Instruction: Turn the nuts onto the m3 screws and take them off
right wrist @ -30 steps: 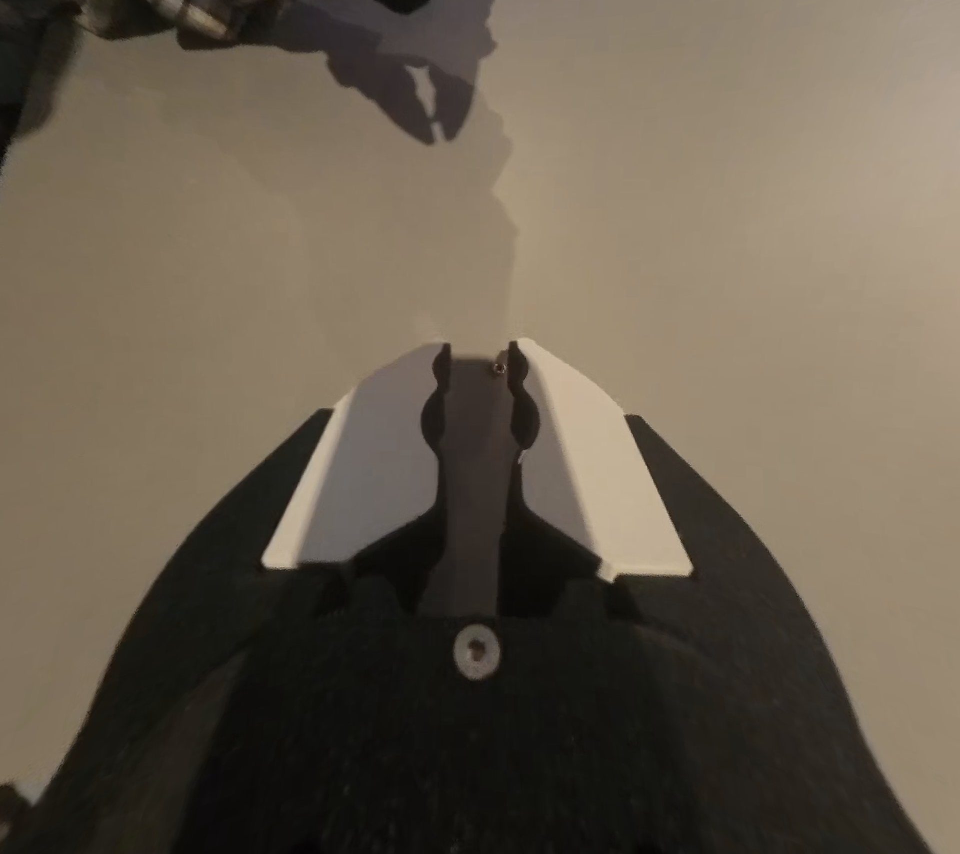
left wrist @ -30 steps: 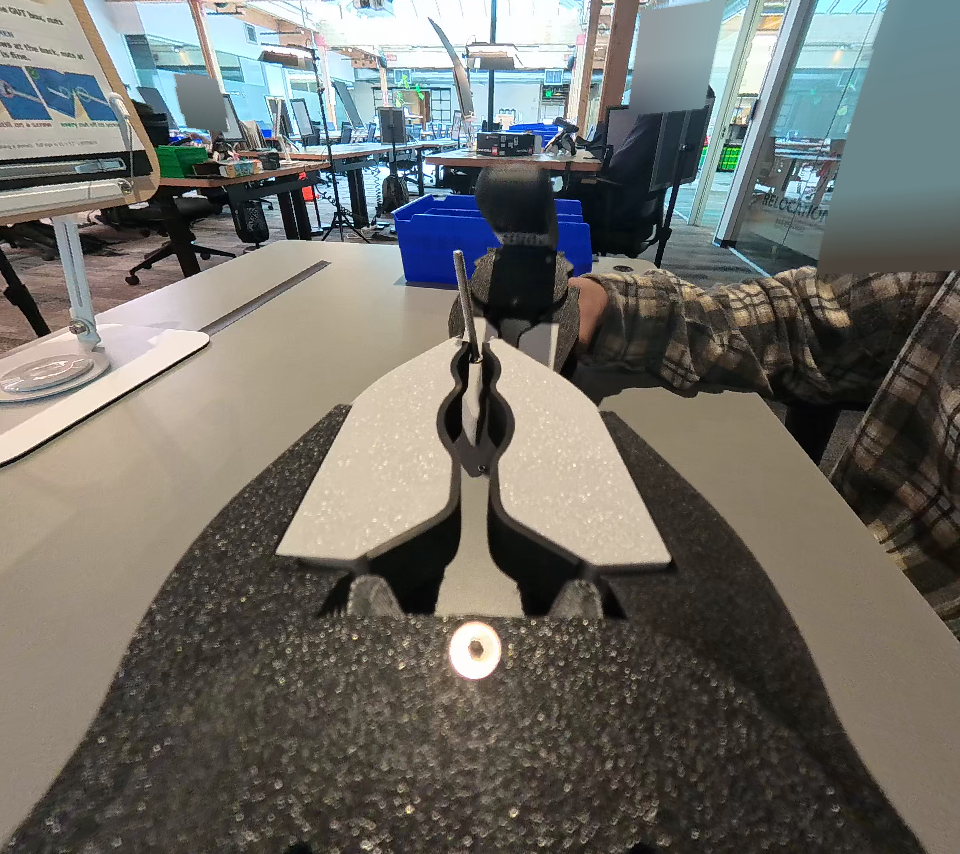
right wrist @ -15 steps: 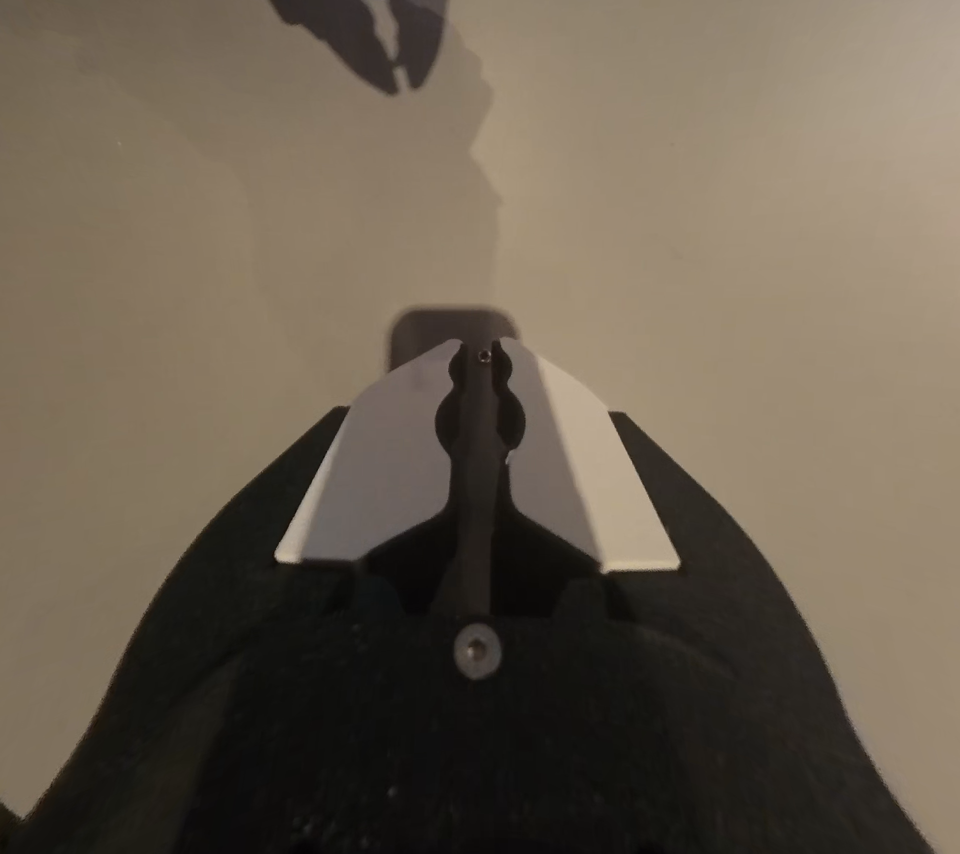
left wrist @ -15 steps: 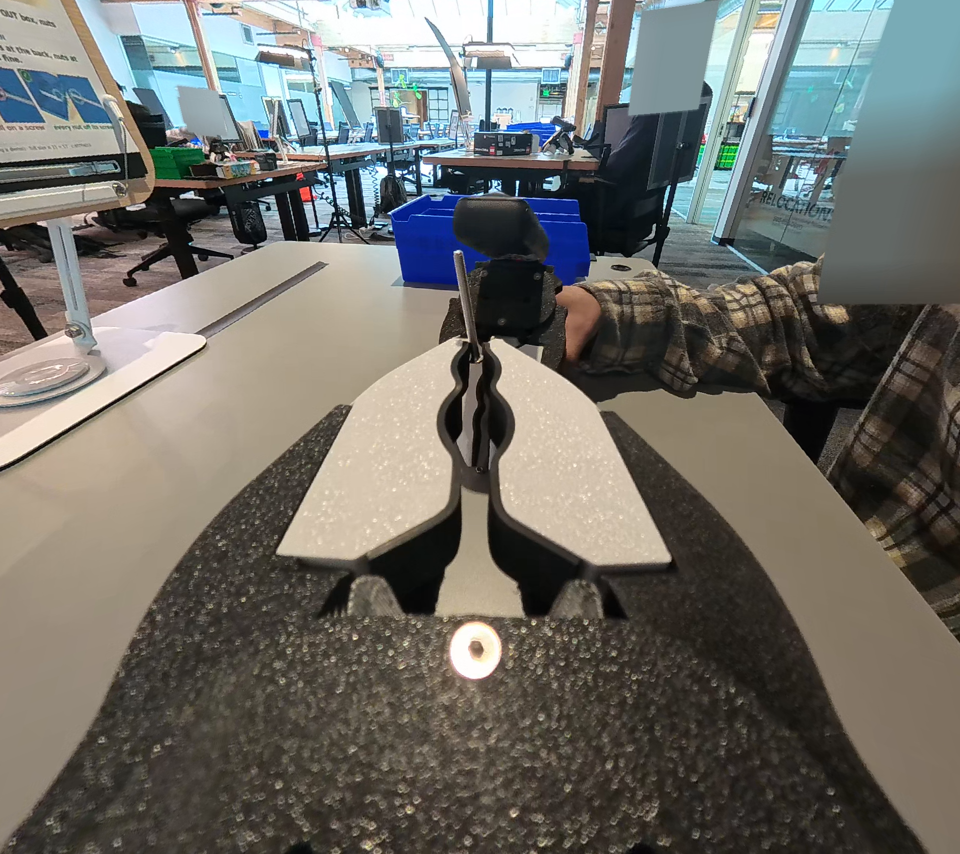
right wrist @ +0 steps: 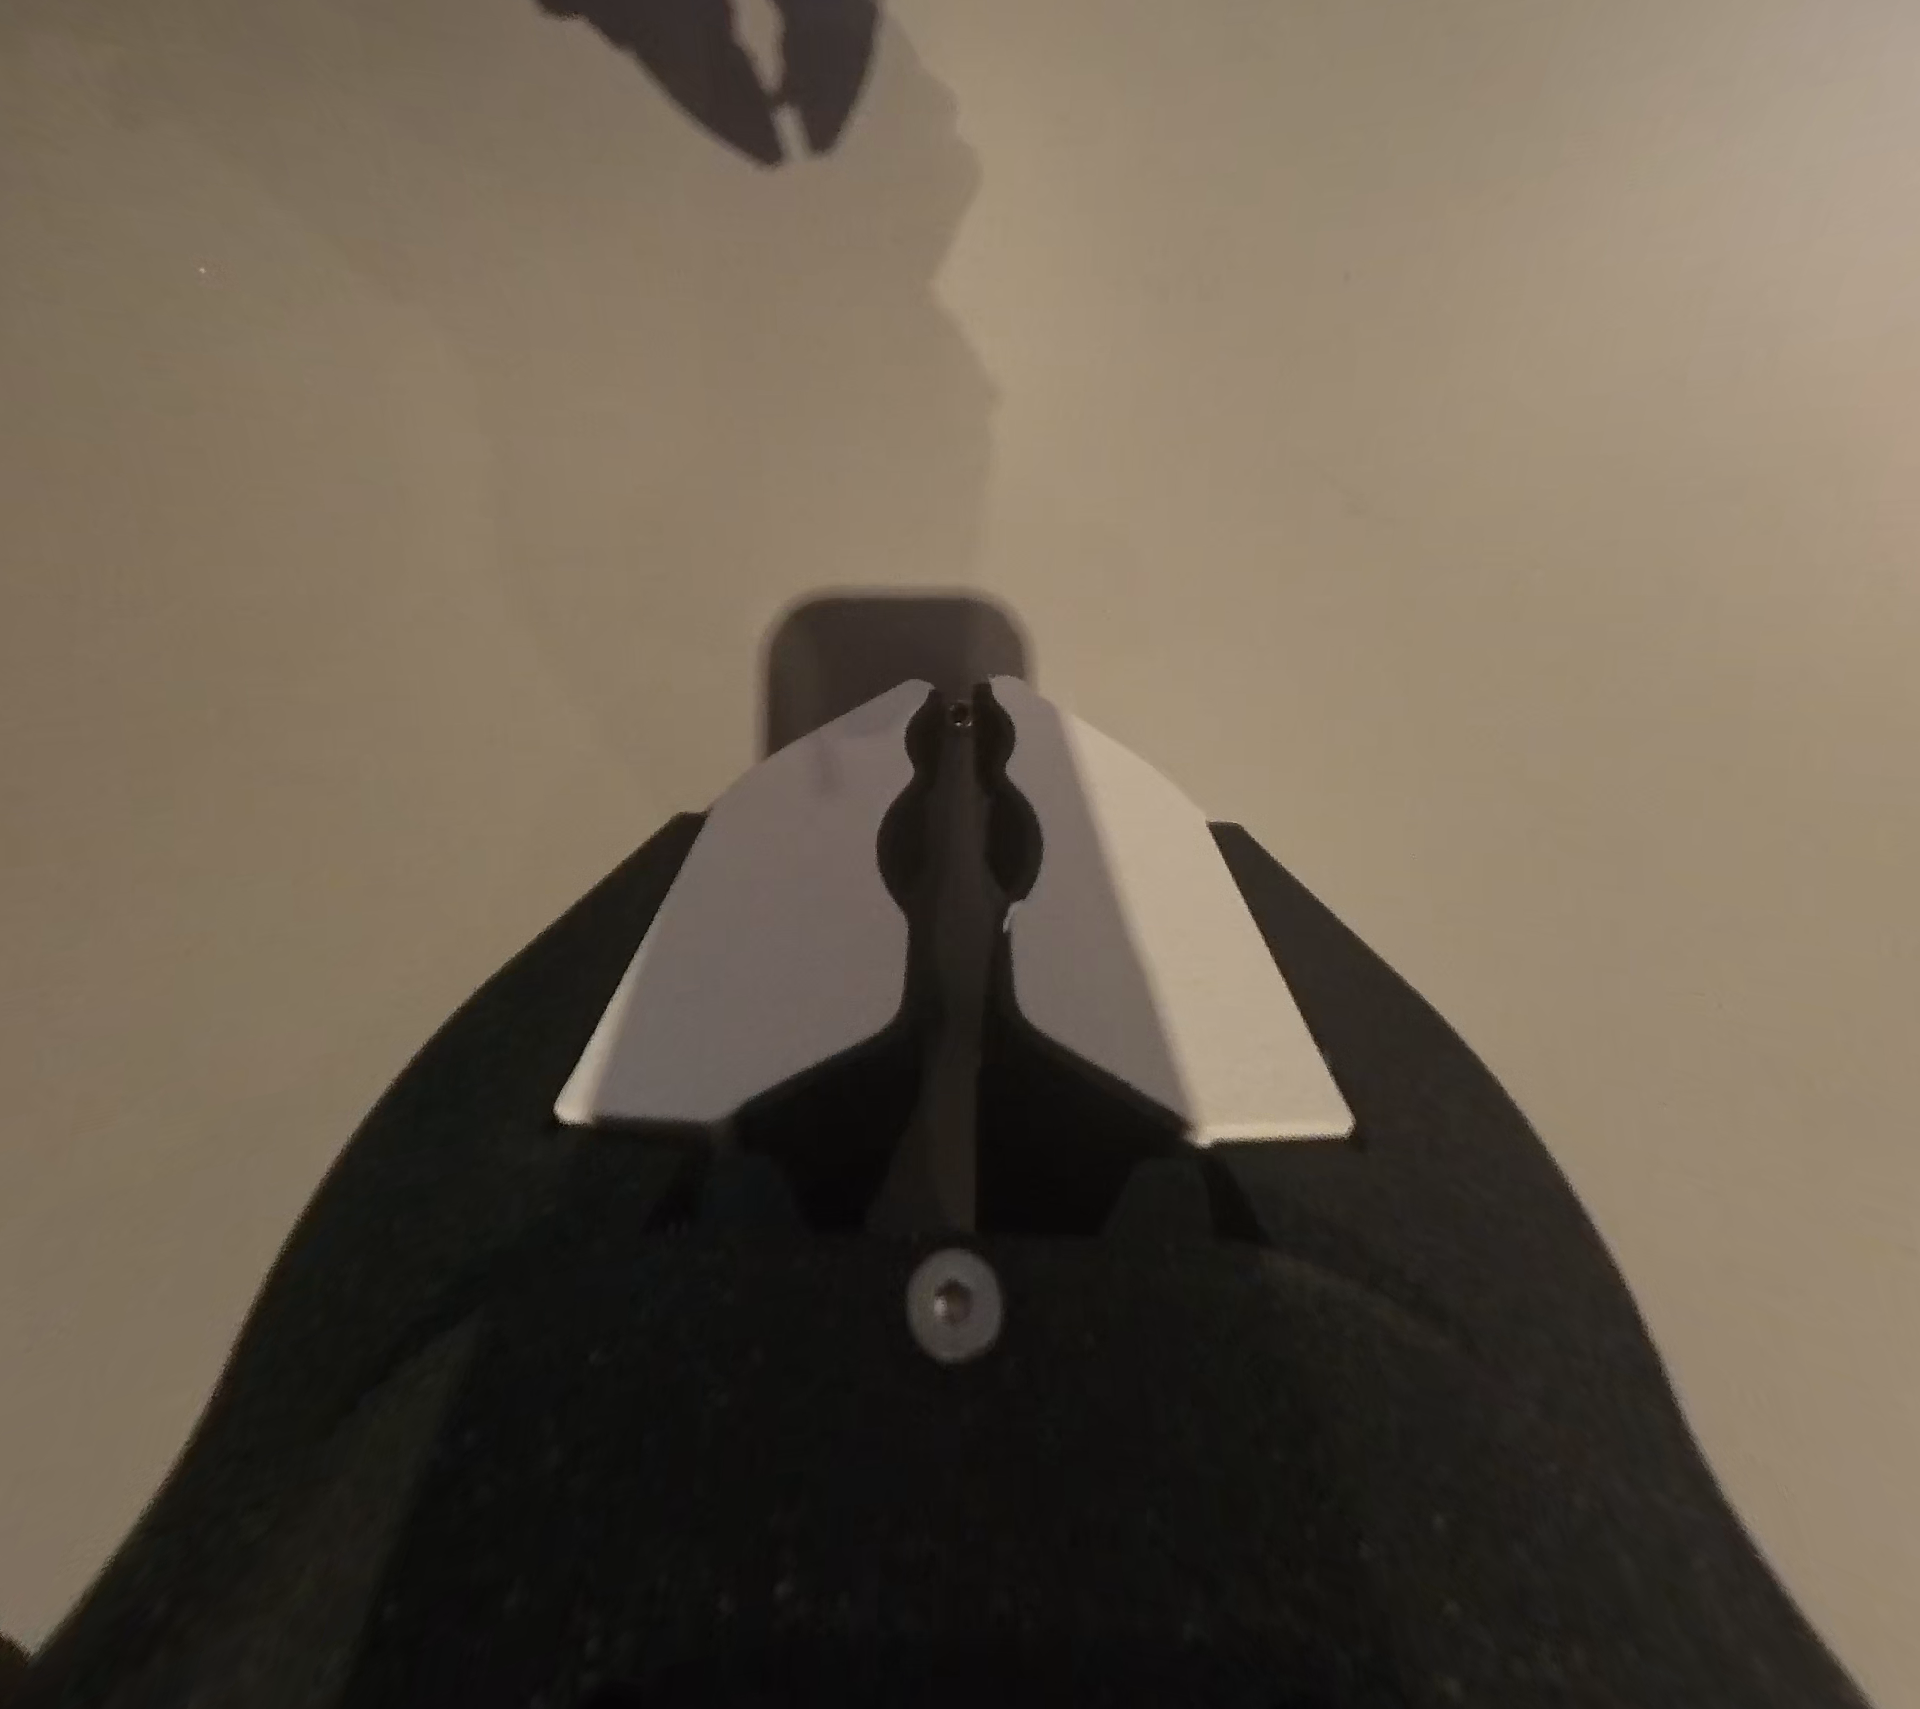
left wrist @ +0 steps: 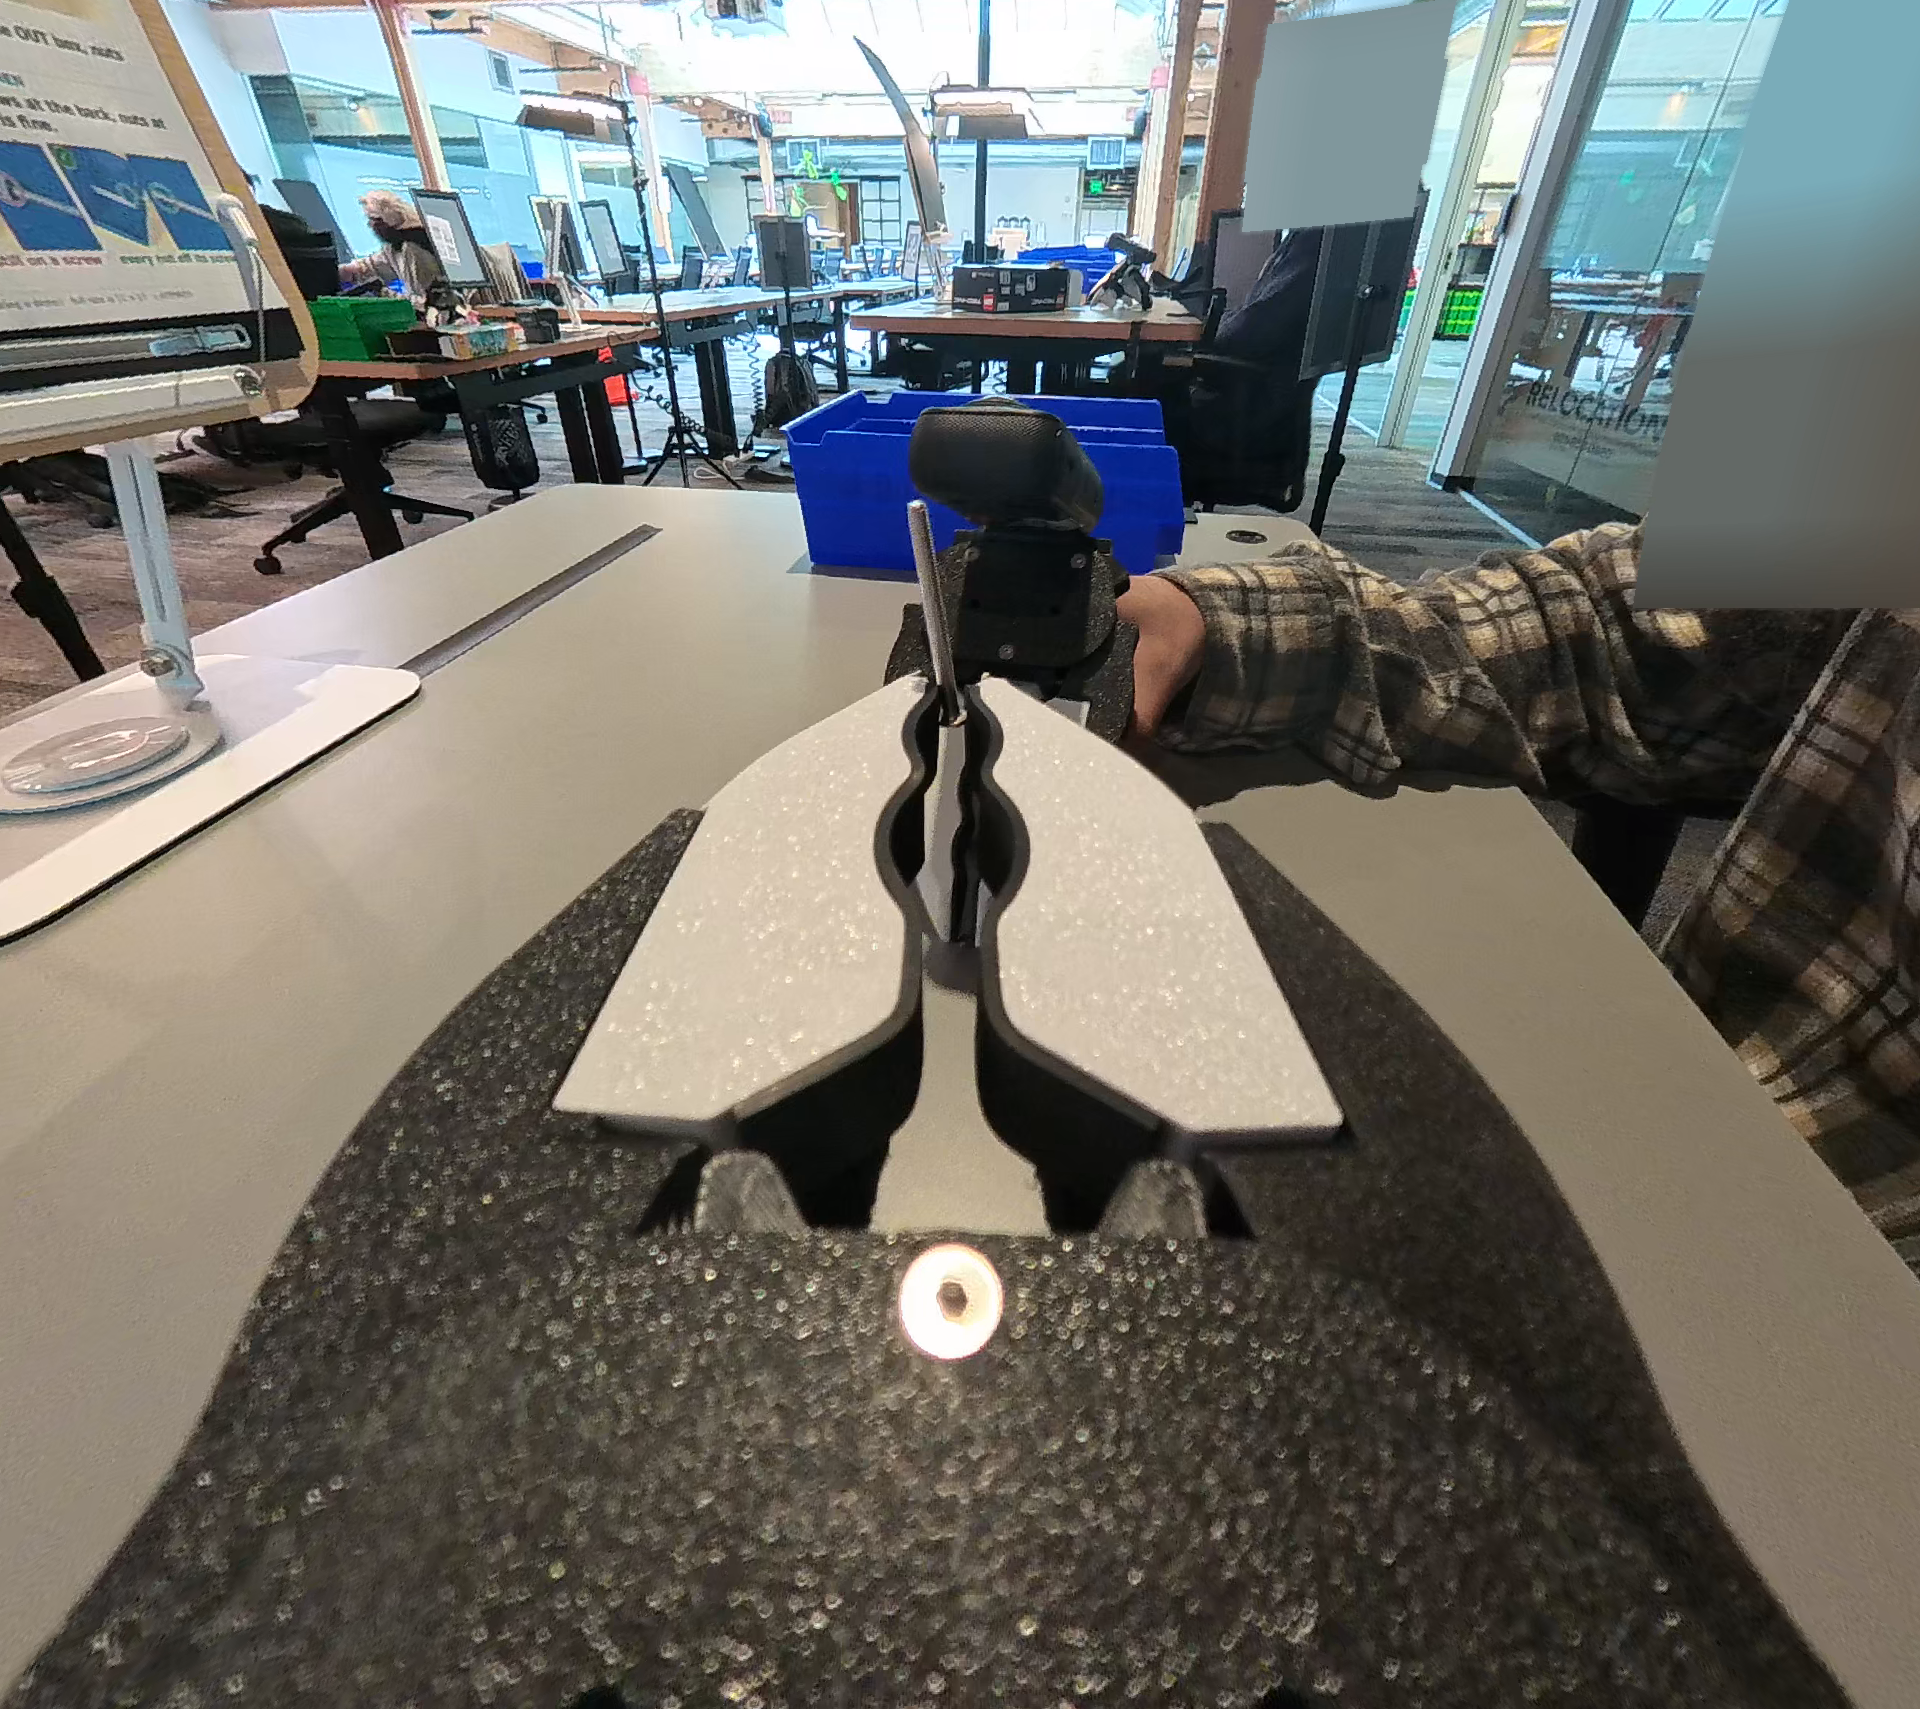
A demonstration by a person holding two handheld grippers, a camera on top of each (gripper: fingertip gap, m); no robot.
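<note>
Hidden ends and a speck too small to name

The screw (left wrist: 933, 610) vanishes below, pinched between the left hand-held gripper (left wrist: 956, 719) tips; a tiny dark thing (right wrist: 958, 714) nipped at the right hand-held gripper (right wrist: 961, 709) tips is too small to tell.

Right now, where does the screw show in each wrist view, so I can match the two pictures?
Left wrist view: the screw stands upright at centre, pinched at the left gripper tips.
Right wrist view: not in it; only a nut sits at the right gripper tips.
Shared landmark: the grey table.
</note>
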